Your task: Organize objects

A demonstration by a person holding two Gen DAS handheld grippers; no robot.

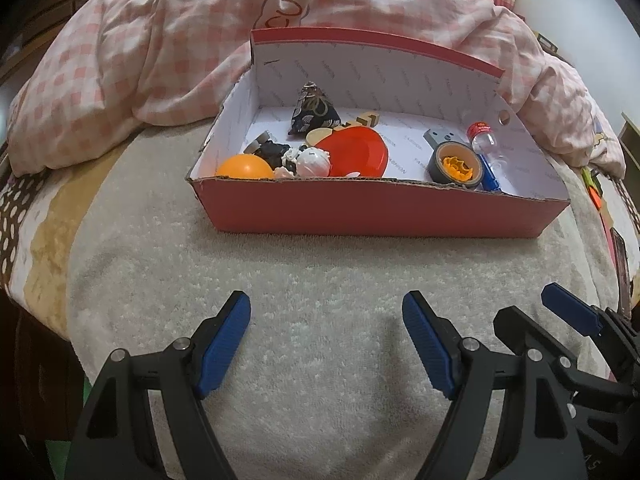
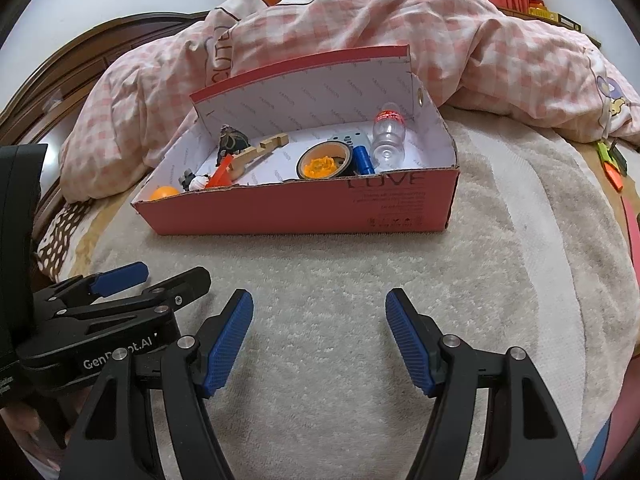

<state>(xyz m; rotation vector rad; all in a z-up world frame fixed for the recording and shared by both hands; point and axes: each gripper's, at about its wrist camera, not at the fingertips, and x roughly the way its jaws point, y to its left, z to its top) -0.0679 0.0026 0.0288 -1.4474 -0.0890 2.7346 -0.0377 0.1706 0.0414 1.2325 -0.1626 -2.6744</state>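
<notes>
Left wrist view: the left gripper (image 1: 326,344) hangs over a pale towel (image 1: 320,272) with its jaws spread wide and nothing between them; ahead of it stands the red box (image 1: 376,212), holding an orange ball (image 1: 244,167), a red dish (image 1: 356,152), a tape roll (image 1: 454,166) and a small bottle (image 1: 486,140). Right wrist view: the right gripper (image 2: 319,340), likewise wide apart and empty, faces the same box (image 2: 304,210) ahead, the left gripper (image 2: 120,284) just beside it on its left.

Left tongs (image 1: 326,344): black plastic arms, ribbed blue pads, silver pivot screws. Right tongs (image 2: 320,342): same build. White "GenRobot.AI" lettering on the black body at 9 o'clock.
</notes>
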